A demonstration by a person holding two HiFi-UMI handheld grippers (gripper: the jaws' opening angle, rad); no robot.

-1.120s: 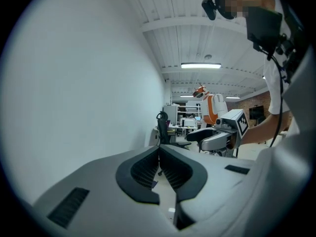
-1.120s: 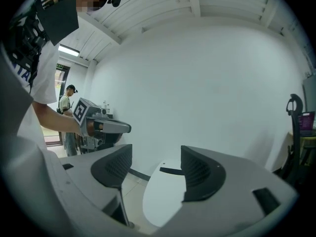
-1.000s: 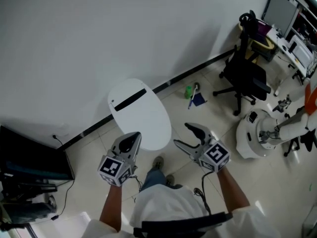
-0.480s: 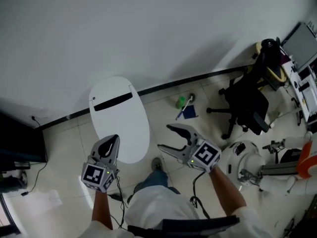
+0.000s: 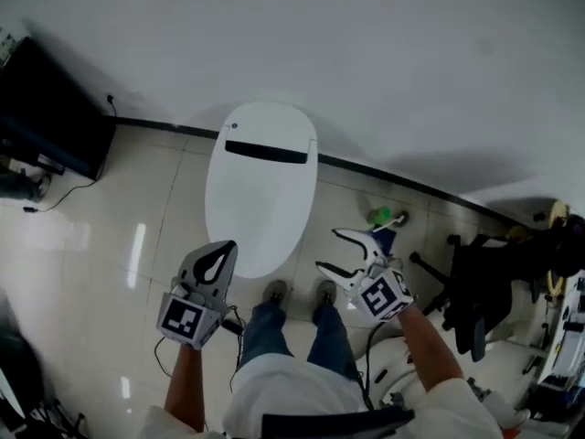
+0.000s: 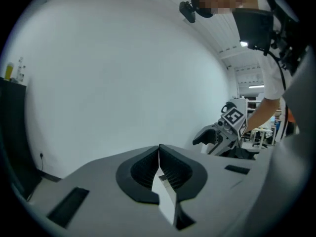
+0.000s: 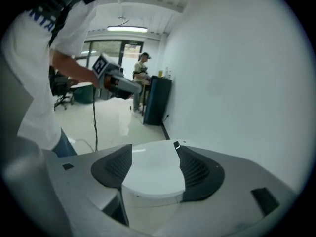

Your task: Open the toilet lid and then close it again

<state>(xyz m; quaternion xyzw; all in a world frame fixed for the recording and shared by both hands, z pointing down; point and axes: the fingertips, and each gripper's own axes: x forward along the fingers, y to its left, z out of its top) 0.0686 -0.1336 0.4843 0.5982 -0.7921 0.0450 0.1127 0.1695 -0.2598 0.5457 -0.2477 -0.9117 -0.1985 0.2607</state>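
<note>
The view swings round and the toilet (image 5: 260,186), skewed off to the left a second ago, now sits square ahead against the wall; the shoes (image 5: 274,292) stand just at its front rim, so the person is lined up on it. Both tools have come lower and nearer the bowl's front. The left gripper (image 5: 227,245) hangs over the floor beside the front-left edge with its jaws pressed together and nothing between them; the right gripper (image 5: 327,249) is off the front-right edge, jaws spread as wide as they were a second ago, and empty. From its own view the right gripper (image 7: 153,147) frames the lid (image 7: 150,174) between the jaws, but well beyond the tips, with no contact. The lid (image 5: 259,210) lies flat down on the bowl in all three head pictures. A shut lid with both tools hovering near the front fits either an approach to lift it or a job already closed again; the pictures don't settle which.

Writing now: the marker cubes (image 5: 186,319) carry only black-and-white square codes; the blue print on the shirt (image 7: 42,16) is cut off and unreadable; the toilet shows a dark strip (image 5: 265,152) near the back and no legible brand.
</note>
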